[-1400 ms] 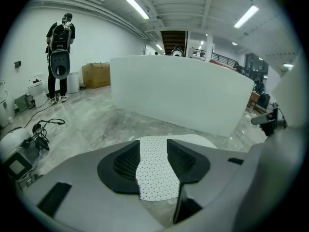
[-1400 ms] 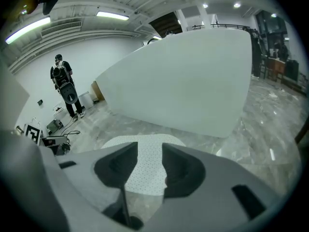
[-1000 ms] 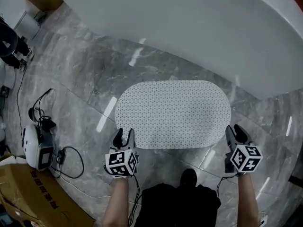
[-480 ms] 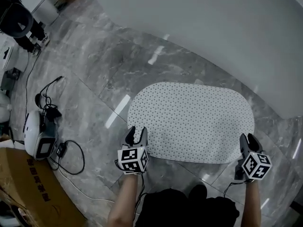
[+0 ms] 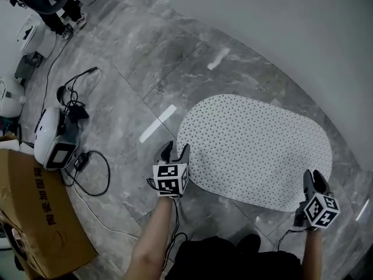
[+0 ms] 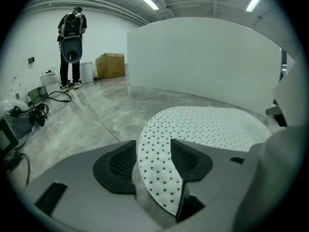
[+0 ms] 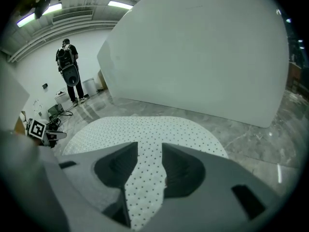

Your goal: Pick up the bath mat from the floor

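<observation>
Grey marble floor [image 5: 116,115] runs under everything, and a big white curved wall [image 5: 280,34] fills the upper right of the head view. The bath mat [image 5: 256,147], white and dotted, lies on the floor at centre right, not yet lifted. One claw sits at each end of the mat's near edge, which I take as the way to raise a floppy sheet evenly without it folding.

The left claw [image 5: 175,150], at the mat's lower left corner, has just been opening its jaws. They stand spread with the mat's rim between them, and no pad seems to press on it. The right claw [image 5: 315,179], at the lower right corner, is spread too, with the mat showing through the gap. Both slant downward, low enough, I judge, to slip a jaw under the rim.

As for containers, a cardboard box [image 5: 35,214] sits at lower left, closed as far as I can tell, so its contents stay hidden. A white device [image 5: 49,142] with cables lies just above it.
</observation>
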The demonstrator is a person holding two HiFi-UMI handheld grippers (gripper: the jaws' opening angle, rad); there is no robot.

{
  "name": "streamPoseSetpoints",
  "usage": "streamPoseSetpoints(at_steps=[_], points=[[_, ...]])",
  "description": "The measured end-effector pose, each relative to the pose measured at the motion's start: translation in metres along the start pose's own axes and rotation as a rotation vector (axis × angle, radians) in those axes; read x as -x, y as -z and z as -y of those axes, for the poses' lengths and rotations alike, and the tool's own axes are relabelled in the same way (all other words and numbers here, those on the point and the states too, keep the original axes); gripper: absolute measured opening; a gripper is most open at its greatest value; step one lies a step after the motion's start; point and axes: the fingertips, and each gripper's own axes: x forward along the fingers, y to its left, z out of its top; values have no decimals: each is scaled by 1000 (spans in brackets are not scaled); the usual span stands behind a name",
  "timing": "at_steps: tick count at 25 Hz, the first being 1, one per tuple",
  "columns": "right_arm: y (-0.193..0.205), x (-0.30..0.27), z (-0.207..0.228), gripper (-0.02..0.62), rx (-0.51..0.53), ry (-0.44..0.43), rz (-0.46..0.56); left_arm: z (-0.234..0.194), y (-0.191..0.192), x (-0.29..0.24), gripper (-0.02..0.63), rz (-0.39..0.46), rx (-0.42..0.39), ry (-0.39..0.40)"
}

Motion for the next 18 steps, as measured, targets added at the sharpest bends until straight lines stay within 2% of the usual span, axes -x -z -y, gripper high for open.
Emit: streamPoseSetpoints(at_steps=[8,14,18], points=[[4,-10,-10,158,7,-19,-4,-11,15,-29,252,-83,50,4],[4,-3,2,158,-9,7,4,-8,29,-48,255,-177,38,5],[7,1,12,158,-15,22,1,-7,30,-50,253,-205,83,18]])
